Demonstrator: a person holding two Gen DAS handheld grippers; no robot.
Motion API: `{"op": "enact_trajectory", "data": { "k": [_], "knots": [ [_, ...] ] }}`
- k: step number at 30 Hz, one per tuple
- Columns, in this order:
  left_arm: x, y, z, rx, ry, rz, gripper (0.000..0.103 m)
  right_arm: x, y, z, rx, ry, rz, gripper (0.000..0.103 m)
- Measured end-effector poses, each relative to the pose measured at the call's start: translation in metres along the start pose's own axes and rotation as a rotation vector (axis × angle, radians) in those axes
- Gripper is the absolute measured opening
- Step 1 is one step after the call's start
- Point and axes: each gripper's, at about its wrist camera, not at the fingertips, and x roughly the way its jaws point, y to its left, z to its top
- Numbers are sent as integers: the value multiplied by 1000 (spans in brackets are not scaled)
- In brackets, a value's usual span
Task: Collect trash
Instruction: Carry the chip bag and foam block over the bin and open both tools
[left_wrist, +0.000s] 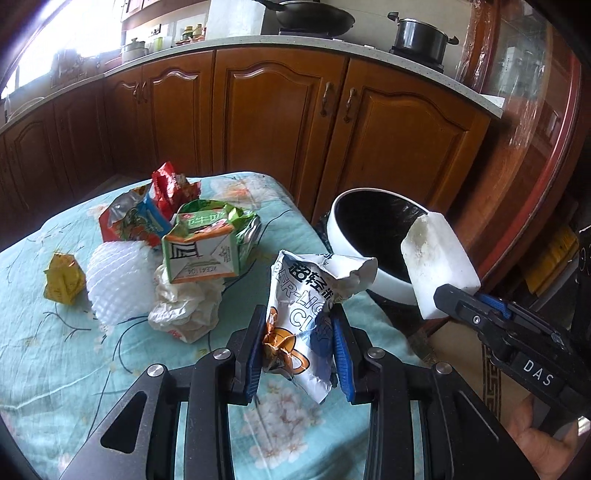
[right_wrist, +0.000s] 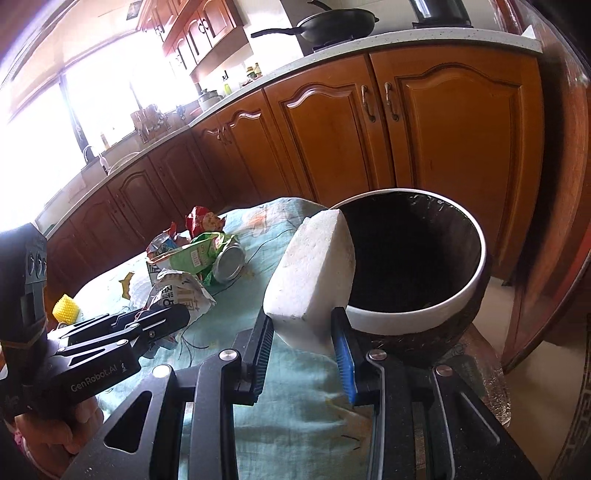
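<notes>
My left gripper (left_wrist: 300, 345) is shut on a crumpled white clay packet (left_wrist: 314, 295) with blue lettering, held above the table's right part. My right gripper (right_wrist: 303, 341) is shut on a white foam block (right_wrist: 312, 273), which hangs beside the rim of the trash bin (right_wrist: 417, 315). In the left wrist view the right gripper (left_wrist: 456, 299) holds the foam block (left_wrist: 439, 262) just over the white-rimmed, black-lined bin (left_wrist: 354, 254). In the right wrist view the left gripper (right_wrist: 177, 317) carries the packet (right_wrist: 181, 290) at the left.
On the teal floral tablecloth (left_wrist: 74, 350) lie a green carton (left_wrist: 203, 251), a red wrapper (left_wrist: 168, 184), an orange-blue packet (left_wrist: 129, 218), white foam netting (left_wrist: 118, 284), crumpled paper (left_wrist: 184, 306) and a yellow wrapper (left_wrist: 62, 278). Wooden cabinets (left_wrist: 277, 110) stand behind. A tin can (right_wrist: 231, 262) lies by the carton.
</notes>
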Motion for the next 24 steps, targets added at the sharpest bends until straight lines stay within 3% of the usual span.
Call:
{"op": "enact_trajectory", "data": {
  "k": [24],
  "knots": [
    [109,-57,78,97,64,-17,34,29,-73,45,36,32,-108,33]
  ]
}}
